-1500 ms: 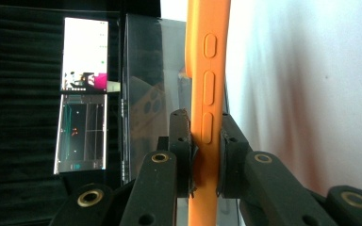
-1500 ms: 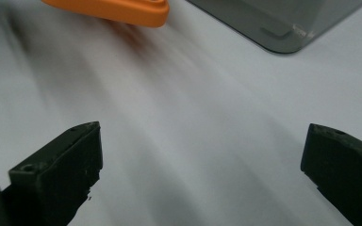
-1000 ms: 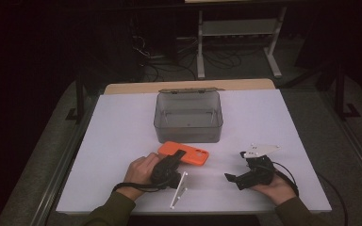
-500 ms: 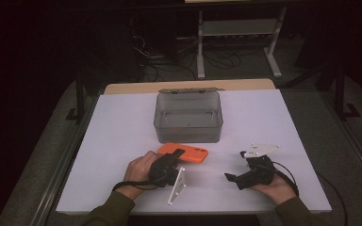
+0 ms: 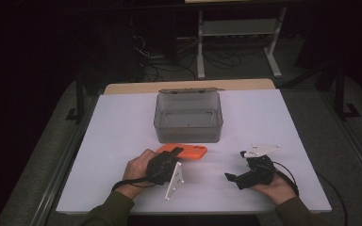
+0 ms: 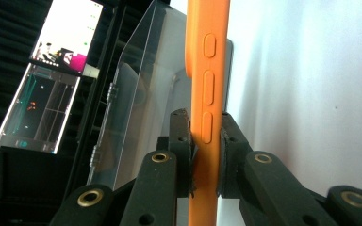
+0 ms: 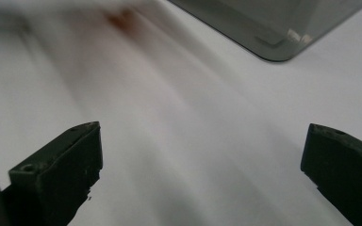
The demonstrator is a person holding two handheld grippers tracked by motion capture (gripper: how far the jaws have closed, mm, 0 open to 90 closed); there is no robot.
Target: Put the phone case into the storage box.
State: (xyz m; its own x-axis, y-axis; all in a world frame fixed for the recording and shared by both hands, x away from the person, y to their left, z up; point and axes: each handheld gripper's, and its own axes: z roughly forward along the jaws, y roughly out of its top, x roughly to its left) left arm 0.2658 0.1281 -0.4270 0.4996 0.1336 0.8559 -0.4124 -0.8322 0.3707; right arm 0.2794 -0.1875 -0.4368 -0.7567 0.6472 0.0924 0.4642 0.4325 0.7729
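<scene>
An orange phone lies near the middle of the white table, just in front of a clear grey box. My left gripper is shut on the phone's near end. In the left gripper view the pads press both faces of the phone, whose side buttons face the camera, with the box behind it. My right gripper rests on the table to the right, apart from the phone. Its jaws stand wide open over bare table, with nothing between them and a corner of the box ahead.
The box is open at the top and holds nothing. Beyond the table's far edge are a metal rack and cables on a dark floor. A lit screen stands off to the side. A cable trails from the right gripper.
The left gripper has rolled a little, so its white plate shows broader. The phone and the right gripper stay in place.
</scene>
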